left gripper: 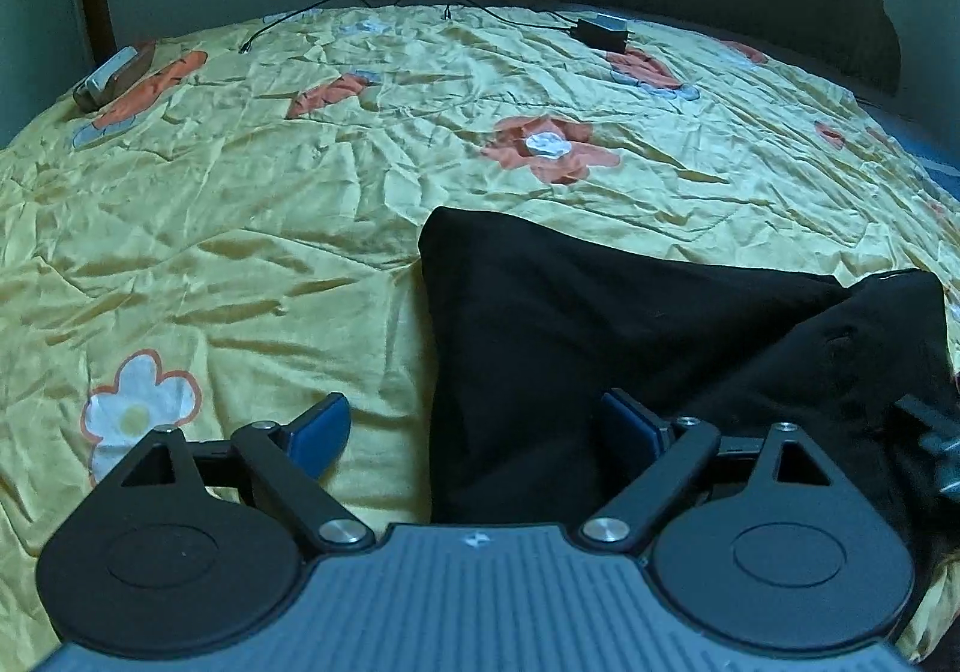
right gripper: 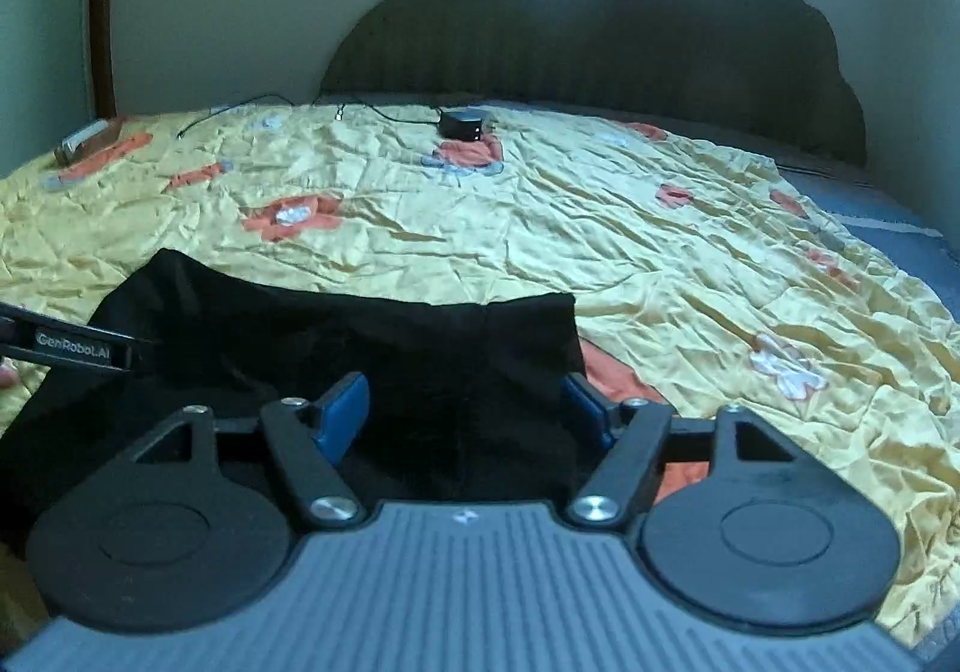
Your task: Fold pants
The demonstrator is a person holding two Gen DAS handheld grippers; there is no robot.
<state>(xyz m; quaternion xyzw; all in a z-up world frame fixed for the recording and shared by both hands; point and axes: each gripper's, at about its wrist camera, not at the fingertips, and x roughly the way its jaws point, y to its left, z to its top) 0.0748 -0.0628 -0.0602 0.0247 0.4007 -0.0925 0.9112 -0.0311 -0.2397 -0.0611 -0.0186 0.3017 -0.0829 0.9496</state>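
The black pants (left gripper: 600,324) lie folded in a compact pile on the yellow flowered bedspread (left gripper: 240,204). My left gripper (left gripper: 474,432) is open, its jaws wide apart over the pile's left edge, holding nothing. In the right wrist view the pants (right gripper: 360,336) lie in front of my right gripper (right gripper: 465,411), which is open and empty, its jaws spread over the pile's right part. The left gripper's body (right gripper: 78,351) shows at the left edge there. The right gripper's body (left gripper: 930,432) shows at the right edge of the left wrist view.
A black power adapter (right gripper: 462,123) with a cable lies near the dark headboard (right gripper: 600,42). A small brown and silver object (left gripper: 111,75) sits at the far left bed edge. The bedspread (right gripper: 660,252) stretches wrinkled to the right, blue sheet beyond it.
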